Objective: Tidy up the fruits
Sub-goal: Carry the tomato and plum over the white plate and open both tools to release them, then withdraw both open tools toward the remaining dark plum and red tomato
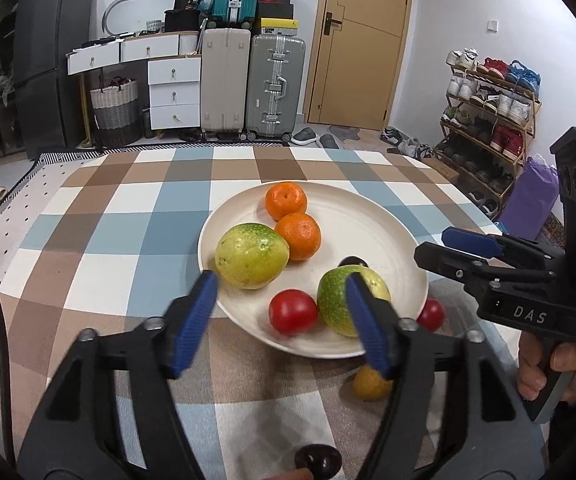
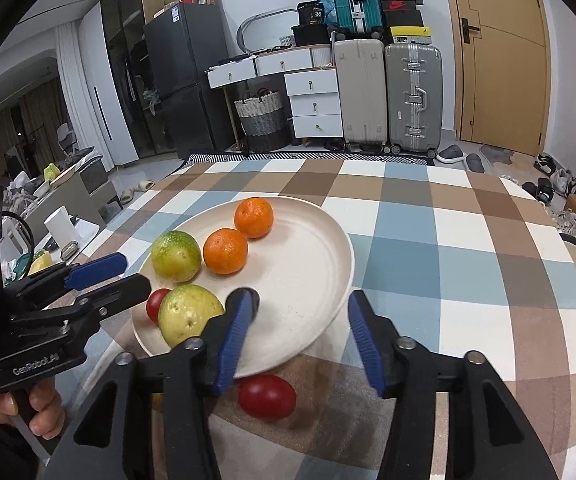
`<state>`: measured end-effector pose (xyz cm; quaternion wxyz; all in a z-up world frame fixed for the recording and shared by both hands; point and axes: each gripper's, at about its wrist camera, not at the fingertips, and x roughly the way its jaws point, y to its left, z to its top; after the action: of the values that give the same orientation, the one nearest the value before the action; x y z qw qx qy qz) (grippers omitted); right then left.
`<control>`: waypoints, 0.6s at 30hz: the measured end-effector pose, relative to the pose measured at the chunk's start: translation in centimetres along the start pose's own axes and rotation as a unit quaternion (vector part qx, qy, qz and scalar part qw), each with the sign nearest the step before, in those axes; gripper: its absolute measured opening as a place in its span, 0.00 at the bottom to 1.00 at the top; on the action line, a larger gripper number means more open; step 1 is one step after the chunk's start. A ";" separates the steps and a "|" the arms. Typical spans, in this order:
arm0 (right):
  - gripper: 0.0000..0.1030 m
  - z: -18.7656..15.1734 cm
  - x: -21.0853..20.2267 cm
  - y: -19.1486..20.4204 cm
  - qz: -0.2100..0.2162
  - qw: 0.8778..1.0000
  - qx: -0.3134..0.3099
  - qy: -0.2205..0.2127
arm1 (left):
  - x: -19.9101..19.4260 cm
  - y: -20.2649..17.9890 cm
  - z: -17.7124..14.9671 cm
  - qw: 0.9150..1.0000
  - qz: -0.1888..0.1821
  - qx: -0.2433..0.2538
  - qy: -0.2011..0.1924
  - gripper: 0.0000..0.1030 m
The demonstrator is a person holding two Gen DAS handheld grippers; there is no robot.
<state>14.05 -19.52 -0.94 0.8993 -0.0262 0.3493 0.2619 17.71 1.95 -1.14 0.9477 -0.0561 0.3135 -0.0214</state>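
A cream plate (image 1: 367, 224) (image 2: 311, 264) on the checked tablecloth holds two oranges (image 1: 286, 201) (image 2: 253, 217), two green-yellow guavas (image 1: 251, 255) (image 2: 176, 256), a red tomato (image 1: 292, 312) (image 2: 157, 304) and a small dark fruit (image 1: 351, 261). My left gripper (image 1: 280, 324) is open and empty, hovering over the plate's near edge by the tomato and the nearer guava (image 1: 337, 300) (image 2: 188, 312). My right gripper (image 2: 295, 340) is open and empty over the plate's near rim. A second red tomato (image 2: 267, 396) (image 1: 431, 314) lies on the cloth beside the plate.
A small yellow-orange fruit (image 1: 369, 383) and a dark fruit (image 1: 317, 460) lie on the cloth in front of the plate. The table's far edge (image 1: 272, 148) faces suitcases, drawers and a door. A shoe rack (image 1: 487, 120) stands at the right.
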 end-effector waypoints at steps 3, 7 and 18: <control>0.85 -0.4 -0.6 -0.4 0.001 1.000 0.010 -0.008 | -0.9 -0.1 -0.4 1.000 0.001 0.001 -0.005 0.87; 0.98 -0.8 -1.3 -0.4 -0.002 1.000 0.006 -0.011 | -1.9 -0.2 -1.1 1.000 0.003 0.001 -0.004 1.00; 1.00 -1.4 -1.9 0.1 0.003 1.000 -0.014 -0.002 | -3.9 0.0 -2.9 1.000 0.017 -0.005 -0.002 1.00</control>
<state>12.01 -20.57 -0.76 0.8987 -0.0371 0.3444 0.2692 12.88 2.02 -1.14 0.9482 -0.0552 0.3127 -0.0034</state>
